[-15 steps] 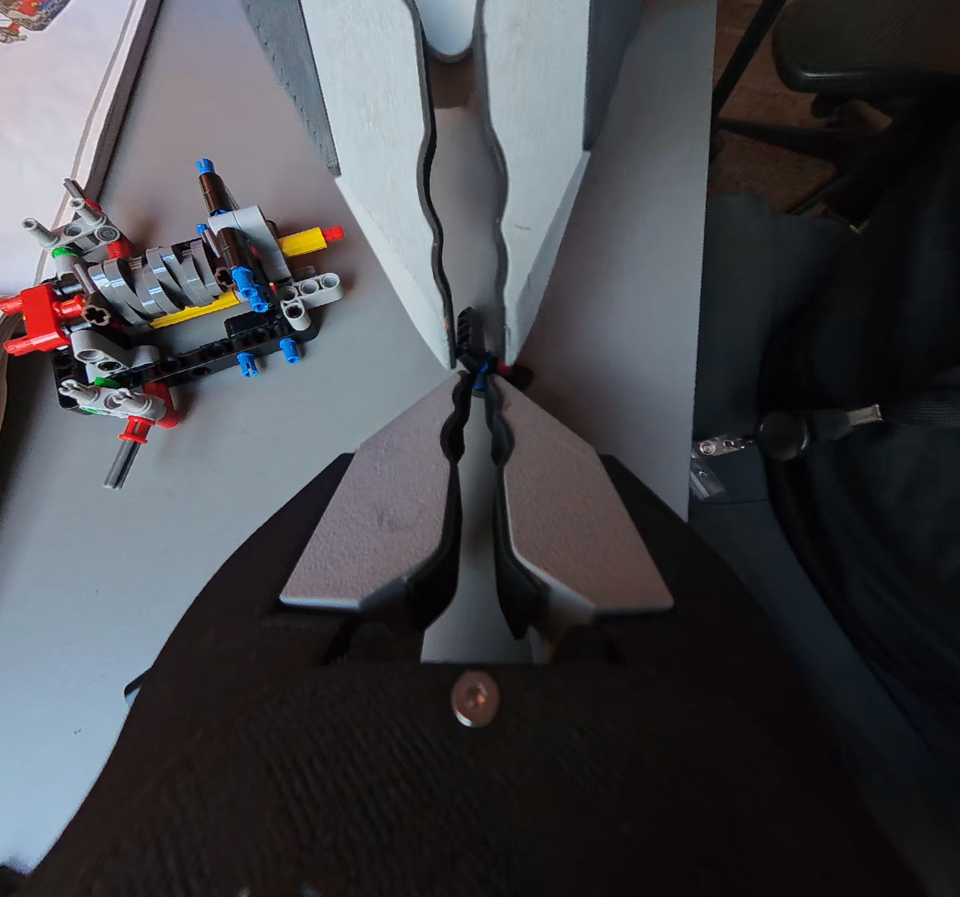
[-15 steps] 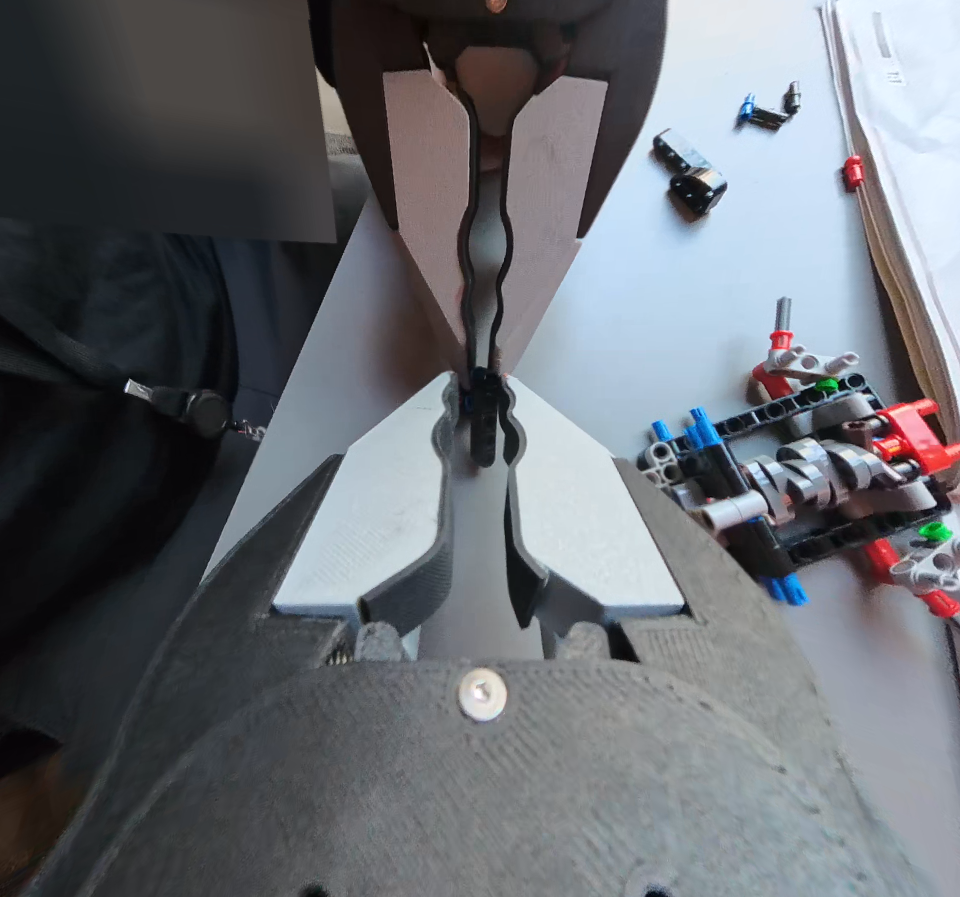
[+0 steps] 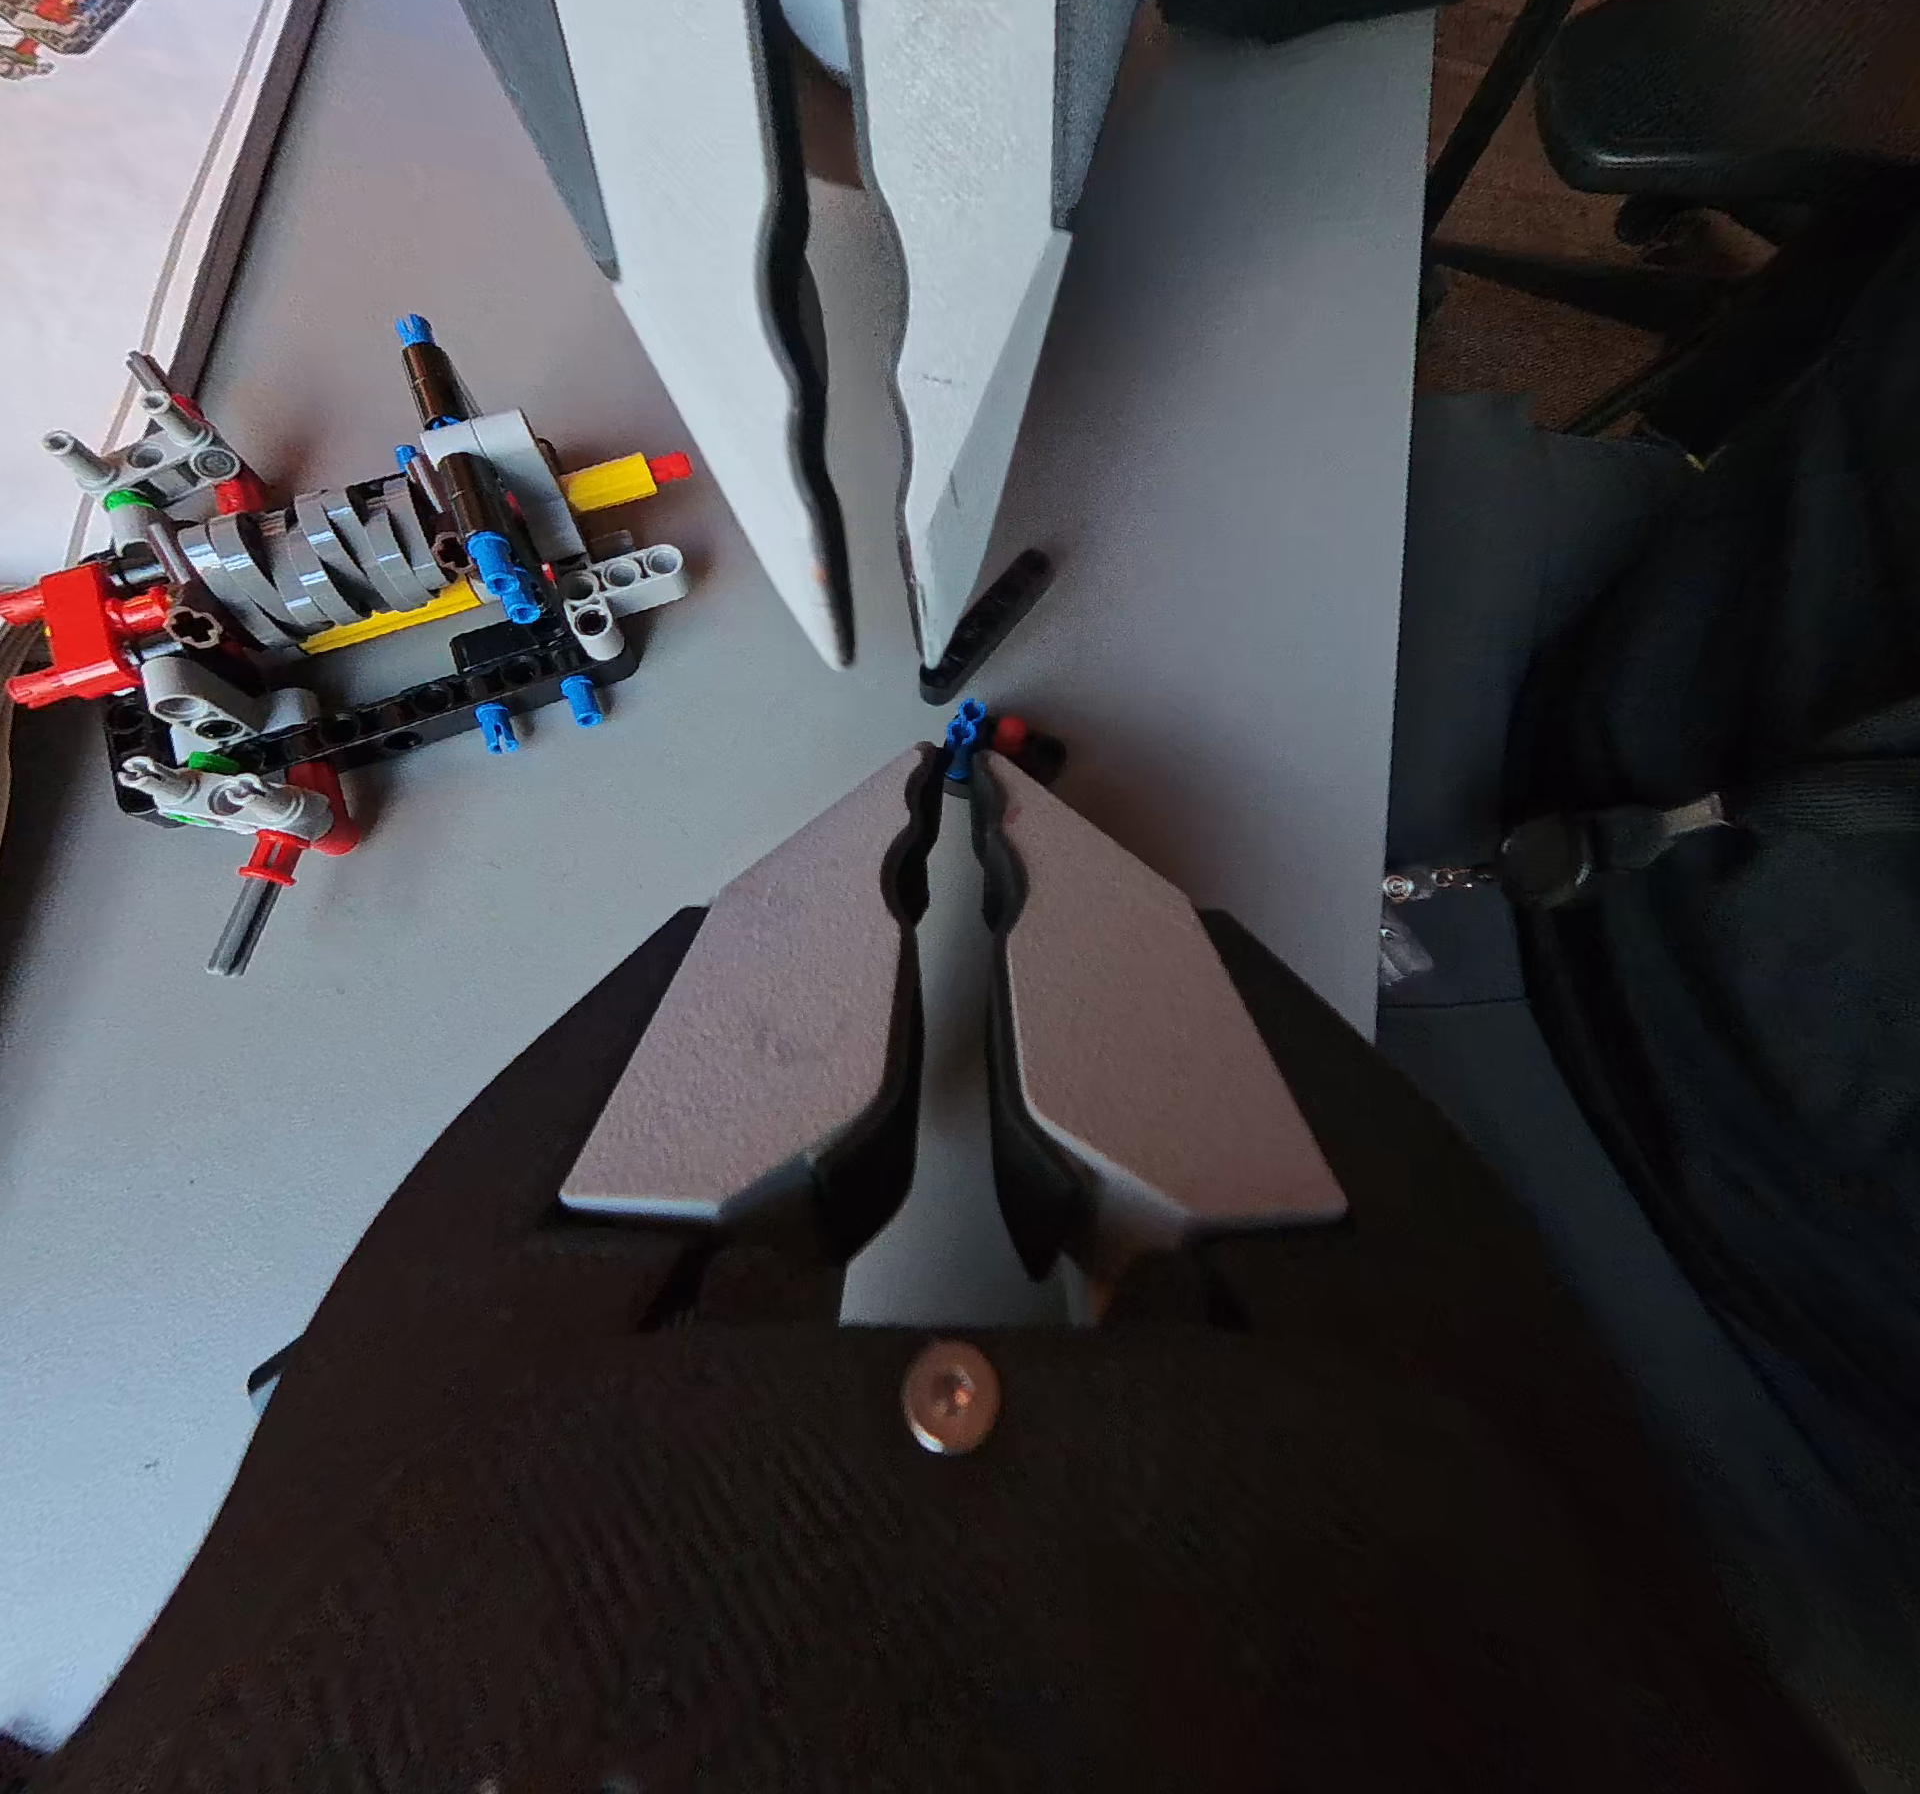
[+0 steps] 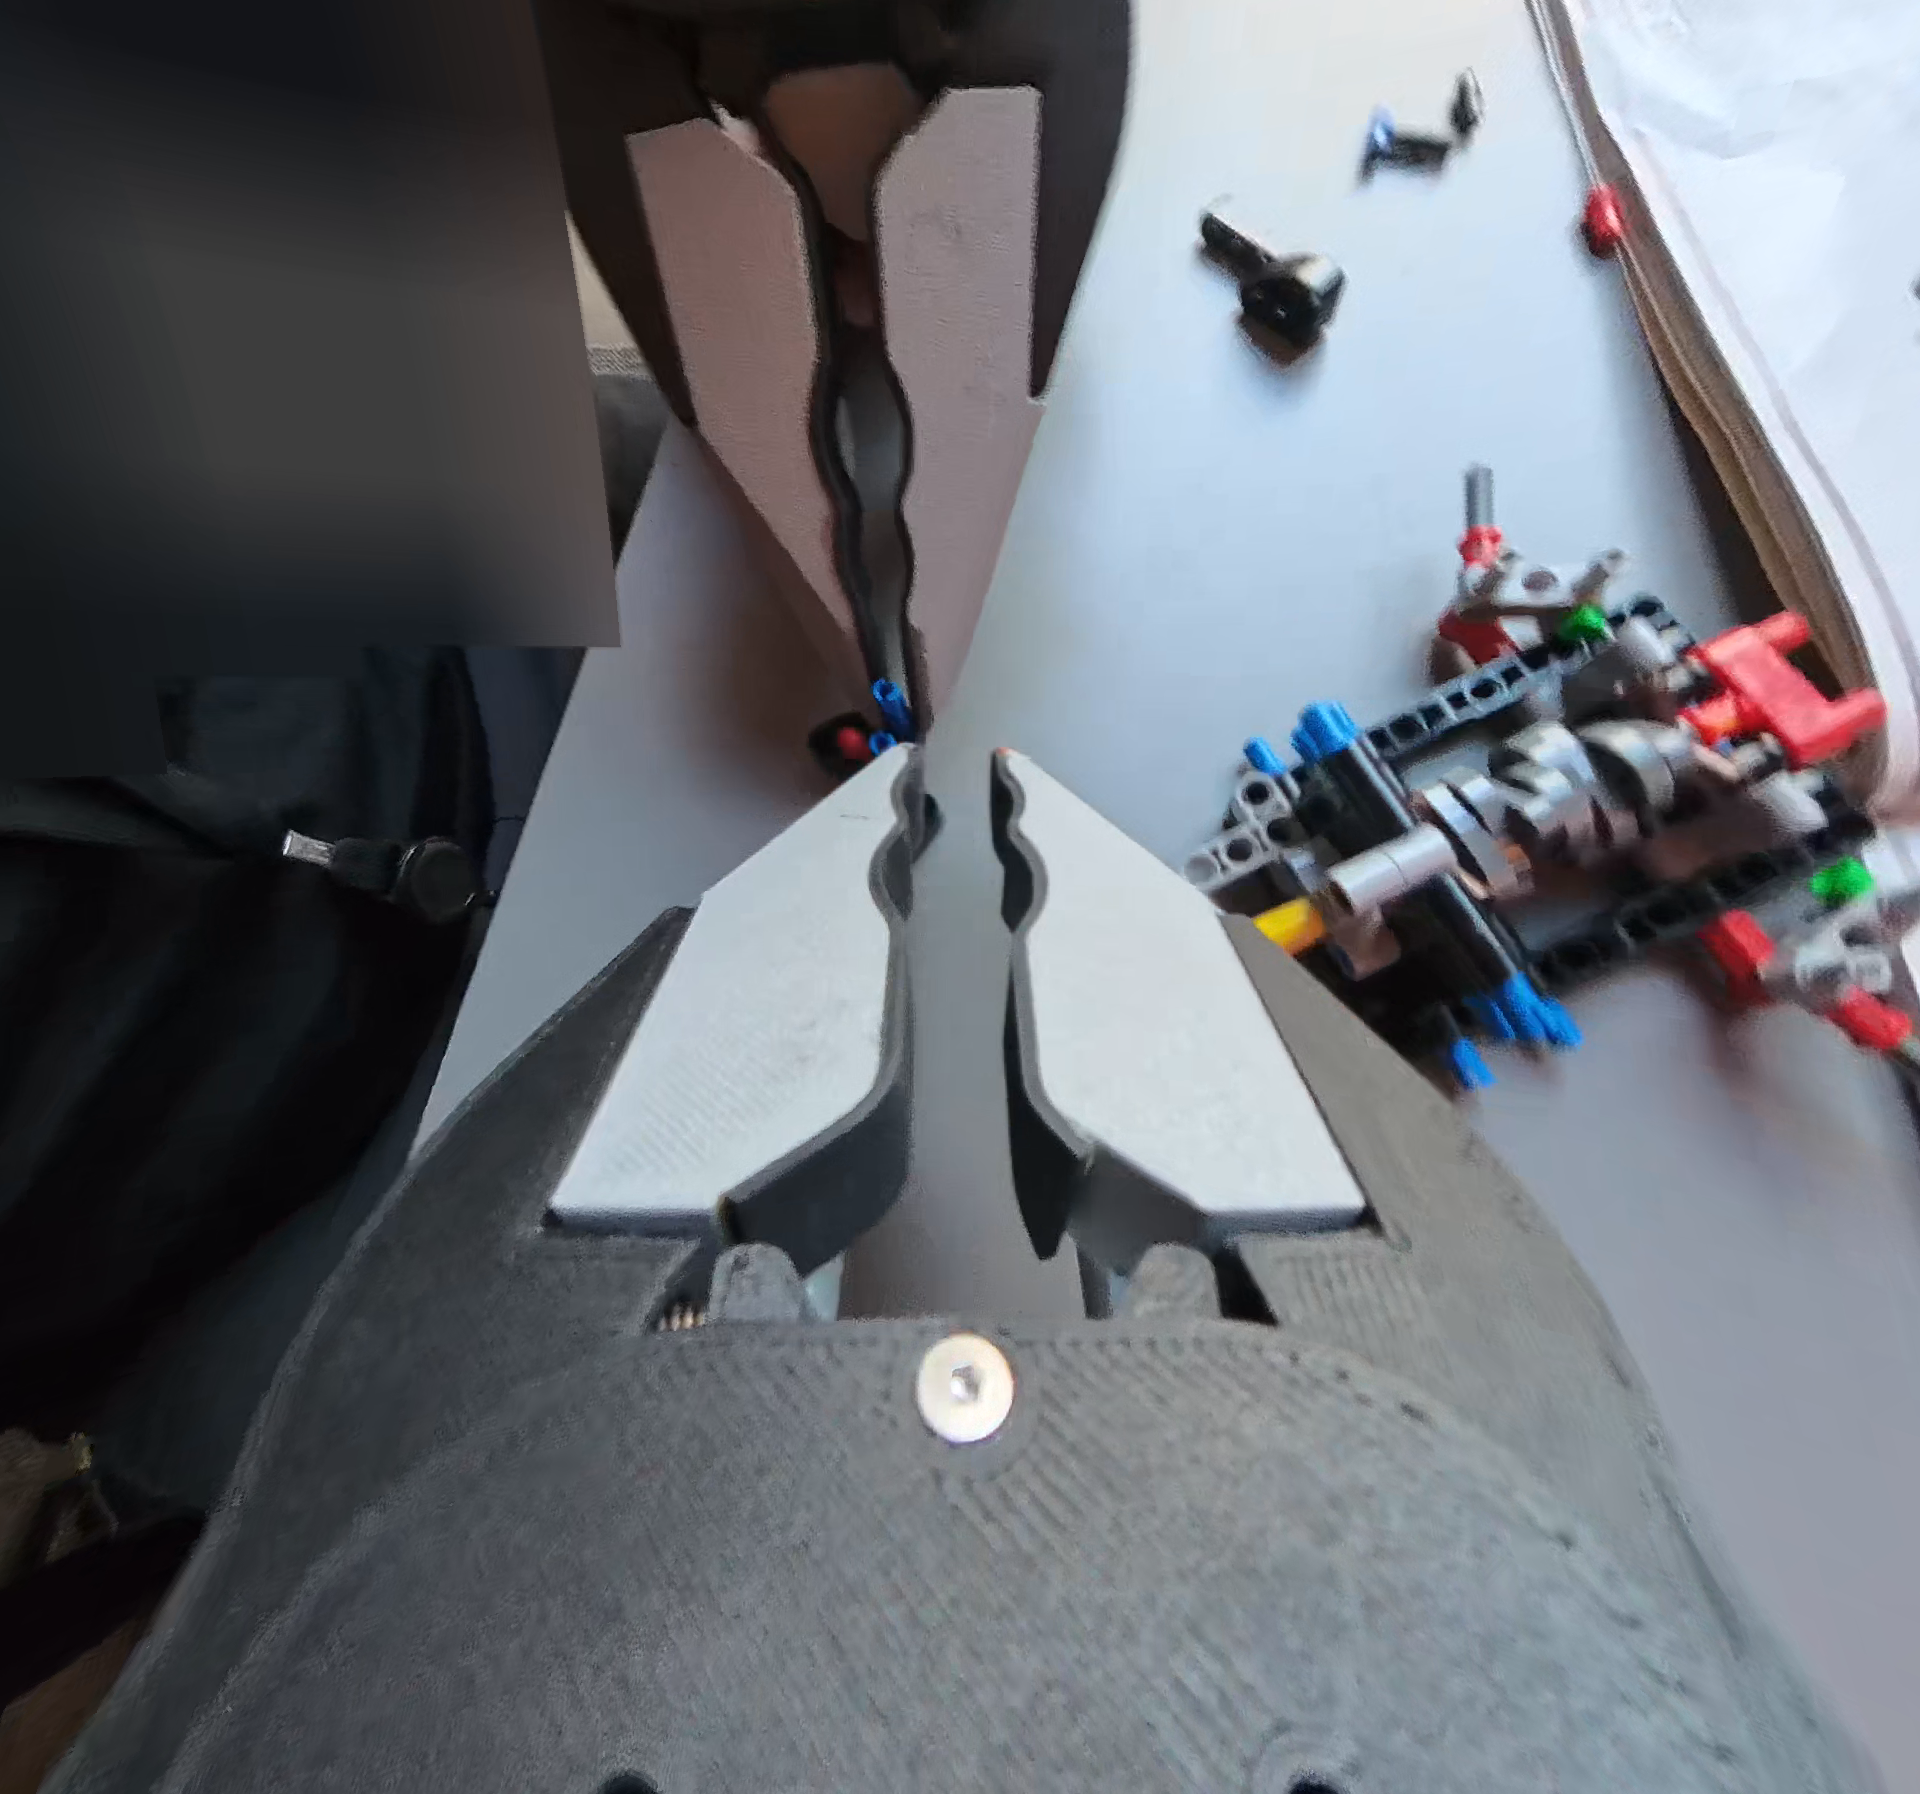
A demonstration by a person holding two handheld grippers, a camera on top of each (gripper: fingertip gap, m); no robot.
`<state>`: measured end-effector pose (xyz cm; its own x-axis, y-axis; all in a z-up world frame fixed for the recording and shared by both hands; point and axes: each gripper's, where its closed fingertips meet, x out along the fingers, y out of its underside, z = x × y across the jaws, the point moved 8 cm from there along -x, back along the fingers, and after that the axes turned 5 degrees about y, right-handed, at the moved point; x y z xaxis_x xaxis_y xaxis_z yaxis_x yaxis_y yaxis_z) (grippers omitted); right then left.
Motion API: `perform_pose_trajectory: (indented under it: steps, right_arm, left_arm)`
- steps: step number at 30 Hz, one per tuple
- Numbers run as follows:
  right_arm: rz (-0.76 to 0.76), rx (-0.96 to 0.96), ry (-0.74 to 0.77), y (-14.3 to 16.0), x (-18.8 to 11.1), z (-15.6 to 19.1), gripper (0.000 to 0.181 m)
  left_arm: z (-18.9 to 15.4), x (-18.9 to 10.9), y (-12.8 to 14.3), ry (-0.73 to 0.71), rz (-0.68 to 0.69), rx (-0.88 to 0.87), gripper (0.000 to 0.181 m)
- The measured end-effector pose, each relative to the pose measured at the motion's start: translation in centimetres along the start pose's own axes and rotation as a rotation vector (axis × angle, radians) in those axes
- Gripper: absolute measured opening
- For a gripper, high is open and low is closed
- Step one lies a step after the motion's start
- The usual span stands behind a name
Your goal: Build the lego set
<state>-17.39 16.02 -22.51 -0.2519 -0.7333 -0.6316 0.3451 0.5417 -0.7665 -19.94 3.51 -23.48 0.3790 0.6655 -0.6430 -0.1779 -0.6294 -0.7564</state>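
My left gripper [image 3: 954, 770] is shut on a small blue pin piece [image 3: 966, 731] with a red and black part [image 3: 1023, 742] beside it; the pin piece also shows in the right wrist view [image 4: 888, 705]. My right gripper [image 4: 951, 768] is open and empty, tip to tip with the left gripper over the table edge. A short black beam [image 3: 987, 622] lies loose beside the right gripper's fingertip [image 3: 930, 643]. The partly built lego model [image 3: 364, 601], black frame with grey, red, yellow and blue parts, lies on the grey table [image 3: 468, 1017] and also shows in the right wrist view [image 4: 1558, 809].
An instruction booklet [image 3: 104, 82] lies beyond the model, also seen in the right wrist view [image 4: 1766, 186]. Loose pieces lie on the table: a black connector [image 4: 1278, 279], a black piece with a blue pin [image 4: 1413, 134], a red bush [image 4: 1603, 217]. The table edge [image 3: 1403, 497] and a chair [image 3: 1714, 134] are close by. Left and right tips are no more than a few centimetres apart. From the left gripper's tips to the black connector [image 4: 1278, 279] is close to 12 cm.
My right gripper has opened and let go of the black beam, which now lies beside its fingertip. The two grippers have drawn slightly apart. The left gripper still holds the blue pin piece.
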Motion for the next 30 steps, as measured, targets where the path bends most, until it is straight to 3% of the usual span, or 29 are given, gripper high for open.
perform_pose_trajectory:
  steps: [3,8,16,20,24,28,30]
  right_arm:
    - [0.012,0.095,0.01,-0.2,-0.9,0.8,0.02]
    - [0.107,0.069,0.186,1.6,-0.4,2.1,0.025]
    - [0.108,0.002,0.244,1.7,0.2,2.6,0.01]
    - [0.088,-0.041,0.308,1.7,-1.8,2.7,0.016]
    - [0.04,0.056,0.291,2.4,-4.3,2.8,0.022]
    - [0.037,0.185,0.308,4.1,-4.3,3.0,0.022]
    - [0.033,0.139,0.43,4.9,-4.3,2.8,0.019]
  left_arm:
    - [0.0,0.0,0.0,-0.004,0.0,0.002,0.003]
    - [0.1,0.0,0.0,0.002,-0.001,-0.009,0.003]
    - [0.4,-0.1,0.0,0.008,-0.005,-0.037,0.003]
    - [0.3,-0.1,0.0,0.017,-0.005,-0.033,0.004]
    - [0.3,0.1,-0.1,0.015,-0.002,-0.016,0.003]
    - [0.4,0.1,-0.2,0.015,-0.002,-0.01,0.003]
    - [0.3,0.1,-0.2,0.014,-0.003,-0.008,0.005]
